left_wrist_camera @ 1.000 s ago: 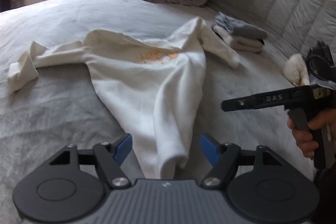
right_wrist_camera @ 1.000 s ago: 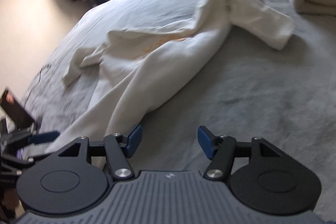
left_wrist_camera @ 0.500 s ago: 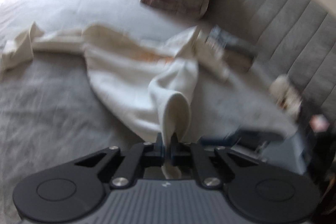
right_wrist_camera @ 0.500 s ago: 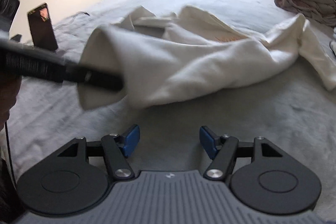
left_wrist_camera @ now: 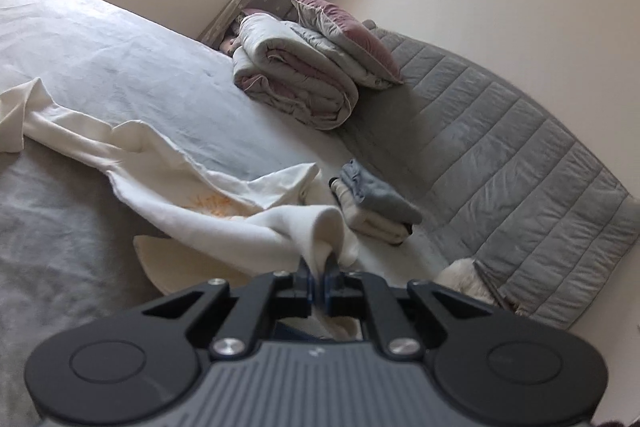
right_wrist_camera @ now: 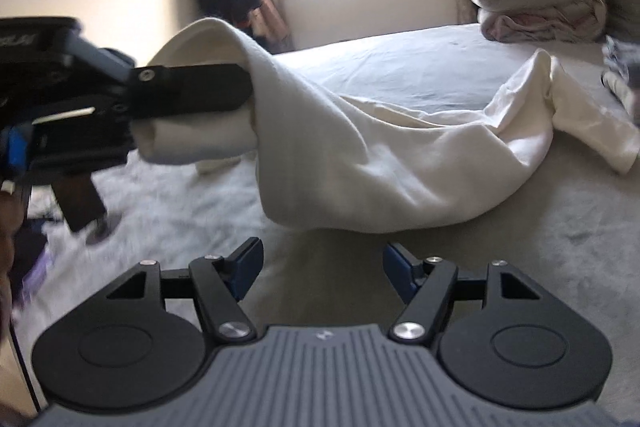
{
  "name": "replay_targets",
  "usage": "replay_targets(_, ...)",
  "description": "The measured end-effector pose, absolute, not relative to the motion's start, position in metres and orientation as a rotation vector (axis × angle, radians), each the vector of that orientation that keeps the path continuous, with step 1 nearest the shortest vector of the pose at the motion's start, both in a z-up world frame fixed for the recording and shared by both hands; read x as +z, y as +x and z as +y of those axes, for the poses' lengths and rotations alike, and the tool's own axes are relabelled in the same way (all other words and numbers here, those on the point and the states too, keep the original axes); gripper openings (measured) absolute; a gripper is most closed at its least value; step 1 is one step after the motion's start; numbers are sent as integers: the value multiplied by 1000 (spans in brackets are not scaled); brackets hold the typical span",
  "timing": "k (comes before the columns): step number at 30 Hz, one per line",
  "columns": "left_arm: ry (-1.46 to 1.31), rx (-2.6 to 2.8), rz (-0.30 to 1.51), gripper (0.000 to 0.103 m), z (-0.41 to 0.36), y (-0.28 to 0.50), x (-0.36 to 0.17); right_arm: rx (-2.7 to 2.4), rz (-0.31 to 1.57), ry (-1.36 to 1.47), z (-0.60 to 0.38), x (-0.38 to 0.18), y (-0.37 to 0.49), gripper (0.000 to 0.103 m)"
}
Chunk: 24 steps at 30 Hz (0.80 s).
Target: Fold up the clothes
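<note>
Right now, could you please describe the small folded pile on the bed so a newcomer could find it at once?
Start at the grey quilted headboard and look to the mattress at its foot. There, beyond the white sweatshirt, sits the small folded stack. Unlike the bulky rolled duvet farther along, it is low and neat, with a grey garment on top of cream ones.

1. Left hand-held gripper [left_wrist_camera: 319, 281]: jaws pinched tight on a fold of the cream garment [left_wrist_camera: 224, 215].
2. Garment trails away across the grey bed [left_wrist_camera: 120, 75], orange print showing.
3. Small folded stack [left_wrist_camera: 374, 205] just beside garment, near the padded headboard [left_wrist_camera: 520, 163].
4. Rolled duvet w/ pillow [left_wrist_camera: 304, 75] further back.
</note>
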<state>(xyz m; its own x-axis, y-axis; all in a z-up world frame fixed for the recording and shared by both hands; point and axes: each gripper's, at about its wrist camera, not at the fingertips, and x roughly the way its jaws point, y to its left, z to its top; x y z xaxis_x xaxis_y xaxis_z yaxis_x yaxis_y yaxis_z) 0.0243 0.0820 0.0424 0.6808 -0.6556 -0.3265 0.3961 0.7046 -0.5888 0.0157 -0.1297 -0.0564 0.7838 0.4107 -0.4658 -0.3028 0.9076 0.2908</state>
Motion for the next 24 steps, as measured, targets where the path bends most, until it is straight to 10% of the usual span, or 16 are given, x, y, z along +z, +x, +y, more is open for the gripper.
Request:
replay_targets(10,-557,-597,530,4,77,28,47,303,468,391,-127,-55,30,70)
replay_targets(16,-545,-550,508,4,84,21,49,188,463,305,-140,-55,35,15)
replay_targets(24,-307,-461,539,4,80,8,49,72,351,203,-190,-29,25,5)
